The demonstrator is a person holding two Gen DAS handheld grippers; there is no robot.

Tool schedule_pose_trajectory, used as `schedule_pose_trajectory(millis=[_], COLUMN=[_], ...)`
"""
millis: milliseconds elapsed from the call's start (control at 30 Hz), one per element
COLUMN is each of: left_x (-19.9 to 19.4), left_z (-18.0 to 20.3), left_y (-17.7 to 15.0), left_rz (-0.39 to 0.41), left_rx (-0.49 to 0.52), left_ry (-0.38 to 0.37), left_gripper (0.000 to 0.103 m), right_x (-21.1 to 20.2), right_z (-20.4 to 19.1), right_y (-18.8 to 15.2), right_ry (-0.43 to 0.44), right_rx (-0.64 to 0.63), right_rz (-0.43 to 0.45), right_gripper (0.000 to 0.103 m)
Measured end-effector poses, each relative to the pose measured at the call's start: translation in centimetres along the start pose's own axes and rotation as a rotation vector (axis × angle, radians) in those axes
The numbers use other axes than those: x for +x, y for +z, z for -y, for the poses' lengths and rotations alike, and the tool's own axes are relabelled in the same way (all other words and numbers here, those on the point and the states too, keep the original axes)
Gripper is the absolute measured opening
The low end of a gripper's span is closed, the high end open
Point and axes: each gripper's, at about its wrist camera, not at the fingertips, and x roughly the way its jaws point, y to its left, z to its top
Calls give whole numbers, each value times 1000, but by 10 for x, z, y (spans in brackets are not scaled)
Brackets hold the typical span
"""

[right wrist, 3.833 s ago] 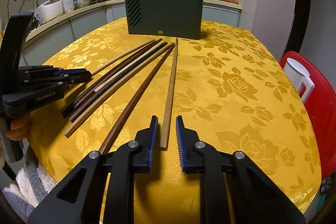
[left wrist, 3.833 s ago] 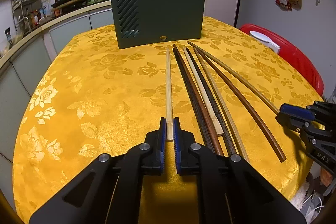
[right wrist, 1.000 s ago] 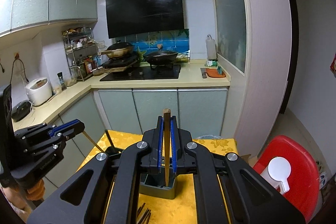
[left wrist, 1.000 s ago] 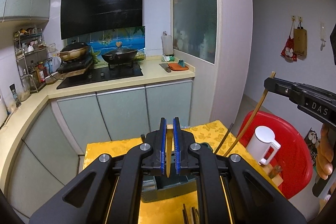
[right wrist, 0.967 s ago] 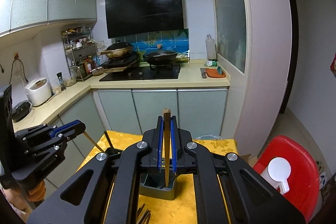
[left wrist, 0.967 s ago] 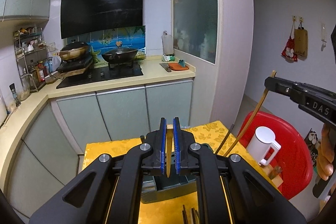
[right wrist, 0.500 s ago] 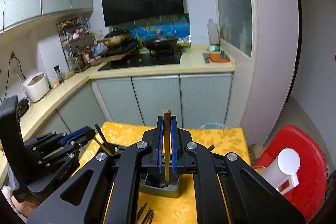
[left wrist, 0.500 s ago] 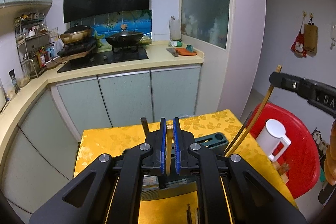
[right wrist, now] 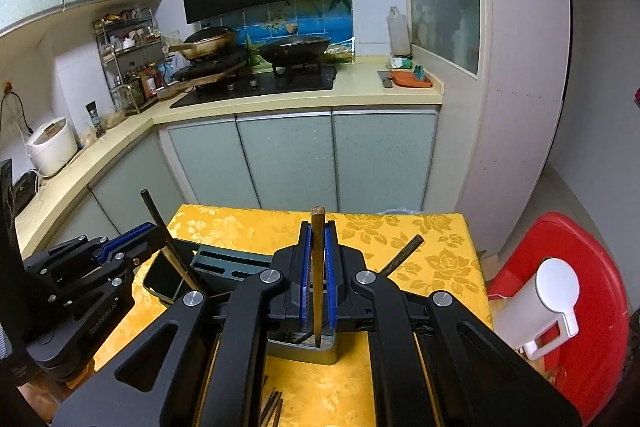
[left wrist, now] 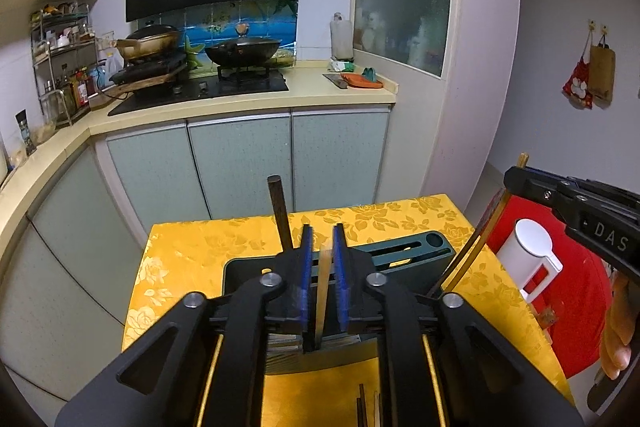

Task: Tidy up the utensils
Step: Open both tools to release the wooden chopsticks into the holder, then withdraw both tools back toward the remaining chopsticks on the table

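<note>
Both grippers hang over the dark green utensil holder (left wrist: pixel 404 247) on the yellow table, each with an upright chopstick. In the left wrist view my left gripper (left wrist: pixel 322 267) stands open, its blue pads apart, with a pale chopstick (left wrist: pixel 322 291) blurred in the gap, end down in the holder. In the right wrist view my right gripper (right wrist: pixel 317 259) is shut on a brown chopstick (right wrist: pixel 318 267) over the holder (right wrist: pixel 224 263). Dark chopsticks (left wrist: pixel 280 213) stand in the holder. The right gripper (left wrist: pixel 516 181) also shows at the right, the left gripper (right wrist: pixel 150 231) at the left.
More chopsticks (right wrist: pixel 272 409) lie on the yellow floral tablecloth (left wrist: pixel 192 247) near the bottom edge. A red stool (right wrist: pixel 592 291) with a white jug (right wrist: pixel 540 307) stands right of the table. Kitchen cabinets (left wrist: pixel 240 163) and a stove counter lie beyond the table.
Both grippers have lowered toward the holder. My left gripper's jaws have opened and the pale chopstick is blurred between them. The right gripper still grips its chopstick.
</note>
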Motion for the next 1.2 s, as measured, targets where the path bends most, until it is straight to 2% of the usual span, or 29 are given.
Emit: schedule_pose_trajectory(millis=[133, 167, 233, 300, 367, 567, 767, 933, 1033, 1200], left_x=[-4, -6, -13, -19, -25, -41, -60, -71, -75, -81], left_z=[-4, -5, -7, -10, -15, -25, -29, -29, -30, -32], left_y=[1, 1, 3, 4, 5, -2, -22, -47, -61, -97], left_rz=[3, 11, 29, 45, 55, 65, 86, 93, 92, 85], left_rx=[-27, -34, -41, -53, -76, -117, -97, -50, -37, 0], left_ry=[-8, -10, -6, -5, -8, -18, -10, 27, 48, 82], left_gripper=[49, 54, 61, 69, 78, 82, 83, 83, 83, 83], right_x=[1, 0, -4, -12, -19, -37, -61, -72, -72, -73], right_z=[3, 3, 4, 5, 4, 7, 4, 0, -2, -4], right_y=[2, 2, 3, 3, 4, 2, -10, -36, -56, -93], right_ry=[12, 11, -12, -37, -52, -86, -100, -121, -158, -144], right_rx=[17, 16, 15, 8, -2, -33, -78, -117, -146, -160], right_rz=[-19, -16, 6, 41, 61, 114, 170, 202, 226, 213], right_gripper=[12, 17, 42, 50, 52, 54, 54, 55, 61, 61])
